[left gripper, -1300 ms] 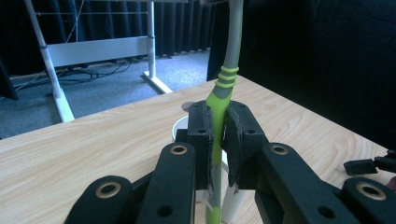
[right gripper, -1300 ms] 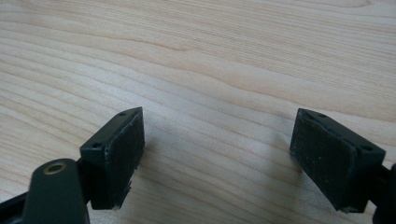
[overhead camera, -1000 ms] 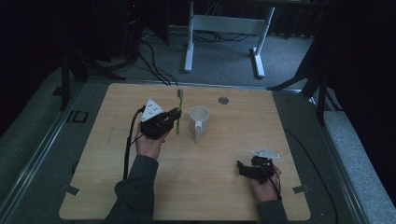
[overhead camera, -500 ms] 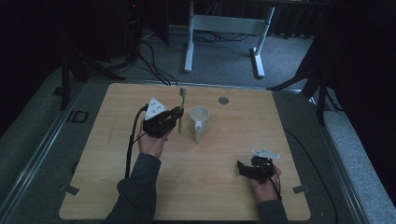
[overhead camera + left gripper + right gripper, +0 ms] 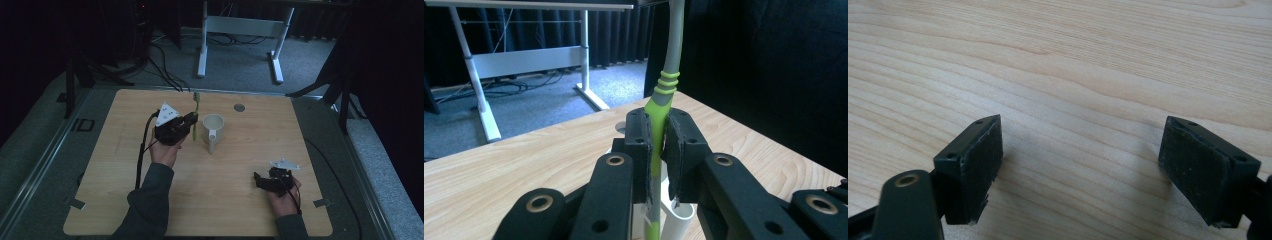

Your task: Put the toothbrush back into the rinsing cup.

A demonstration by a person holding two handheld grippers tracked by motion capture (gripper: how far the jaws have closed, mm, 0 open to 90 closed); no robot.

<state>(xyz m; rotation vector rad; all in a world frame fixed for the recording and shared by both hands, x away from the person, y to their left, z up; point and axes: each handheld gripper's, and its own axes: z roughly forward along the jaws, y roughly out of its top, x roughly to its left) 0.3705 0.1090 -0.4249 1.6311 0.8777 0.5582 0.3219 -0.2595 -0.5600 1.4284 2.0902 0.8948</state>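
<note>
One green toothbrush [image 5: 194, 114], one white mug [image 5: 213, 129] and one small grey disc [image 5: 239, 107] are on or over the tabletop [image 5: 110, 165]. The left gripper [image 5: 658, 145] clamps the toothbrush just left of the mug; its own view shows yellow-green rings. The right gripper [image 5: 1080, 167] hangs spread and empty over bare wood.
</note>
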